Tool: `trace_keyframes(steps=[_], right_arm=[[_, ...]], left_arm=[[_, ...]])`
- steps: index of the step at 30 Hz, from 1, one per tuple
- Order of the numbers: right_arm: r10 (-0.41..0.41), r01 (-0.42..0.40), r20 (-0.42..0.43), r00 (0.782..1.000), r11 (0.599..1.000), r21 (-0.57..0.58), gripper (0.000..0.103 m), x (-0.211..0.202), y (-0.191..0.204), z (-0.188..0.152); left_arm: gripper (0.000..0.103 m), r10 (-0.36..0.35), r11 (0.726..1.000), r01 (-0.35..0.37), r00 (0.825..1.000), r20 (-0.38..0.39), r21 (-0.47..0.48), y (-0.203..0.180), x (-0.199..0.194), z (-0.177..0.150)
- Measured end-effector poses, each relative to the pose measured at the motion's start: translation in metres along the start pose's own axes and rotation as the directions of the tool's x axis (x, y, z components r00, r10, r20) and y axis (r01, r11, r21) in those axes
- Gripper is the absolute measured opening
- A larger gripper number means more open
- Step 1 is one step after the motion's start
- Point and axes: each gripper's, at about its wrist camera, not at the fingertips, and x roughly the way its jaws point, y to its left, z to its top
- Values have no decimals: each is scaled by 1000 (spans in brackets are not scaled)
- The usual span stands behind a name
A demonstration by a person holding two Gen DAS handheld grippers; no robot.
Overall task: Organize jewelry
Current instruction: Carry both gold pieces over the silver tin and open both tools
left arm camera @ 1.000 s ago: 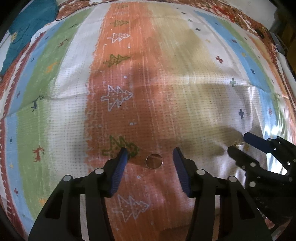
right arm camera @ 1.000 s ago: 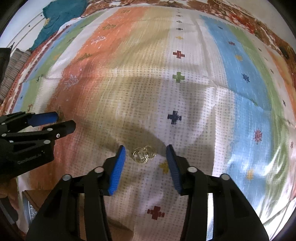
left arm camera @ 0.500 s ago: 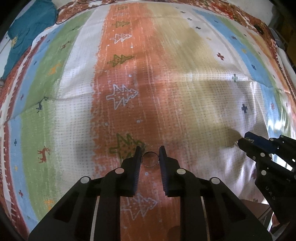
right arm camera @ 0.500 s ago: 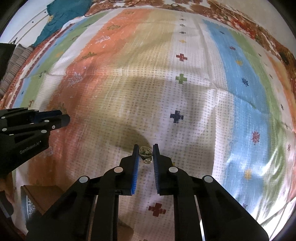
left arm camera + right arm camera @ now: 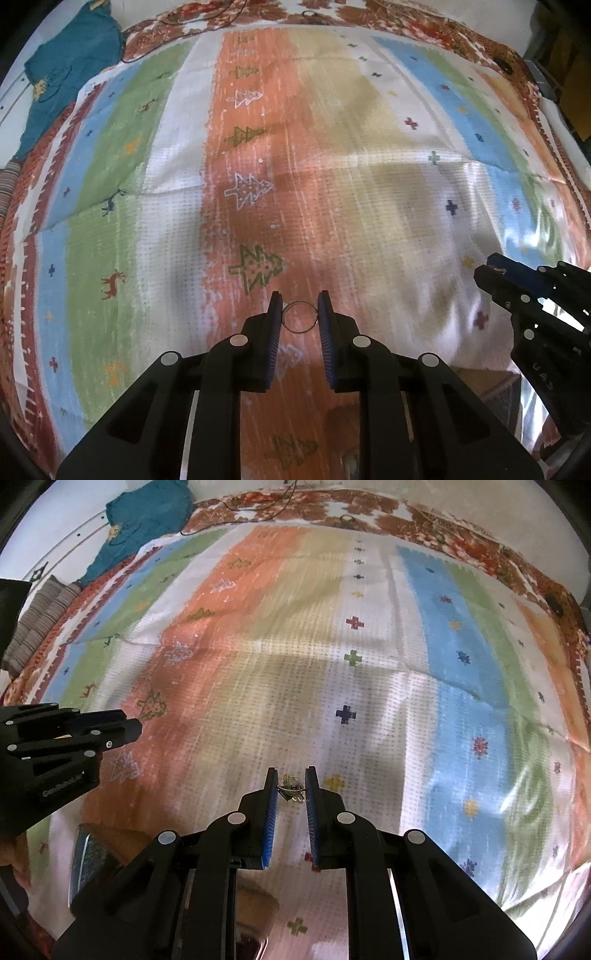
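Observation:
My left gripper [image 5: 300,307] is shut on a thin metal ring [image 5: 300,317], held between its blue pads above the striped cloth. My right gripper [image 5: 291,784] is shut on small gold earrings [image 5: 291,789], pinched between its pads and lifted off the cloth. The right gripper shows at the right edge of the left wrist view [image 5: 491,273], and the left gripper at the left edge of the right wrist view [image 5: 122,727].
A striped patterned cloth [image 5: 351,166] covers the surface. A teal garment [image 5: 70,70] lies at the far left corner. A dark box [image 5: 92,853] sits near the front edge below the left gripper. Cables lie along the far edge [image 5: 258,502].
Both grippers closed from open onto their items, the left on the ring and the right on the earrings, then rose off the cloth with them.

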Motion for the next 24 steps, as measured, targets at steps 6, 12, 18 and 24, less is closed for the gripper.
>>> trace_keyframes(steps=[6, 12, 18, 24], right_arm=[[12, -11, 48, 999, 1000, -14, 16, -26, 6, -5], [1, 2, 95, 995, 1000, -31, 16, -49, 13, -12], [5, 0, 118, 993, 999, -42, 16, -65, 16, -21], [22, -16, 144, 989, 999, -41, 16, -83, 19, -30]], left_arm=[[19, -13, 1000, 12, 999, 47, 28, -10, -29, -8], [19, -34, 999, 32, 997, 75, 26, -18, -48, -18], [19, -58, 998, 54, 994, 97, 36, -27, -65, -30], [19, -84, 995, 77, 988, 131, 55, -37, -86, -44]])
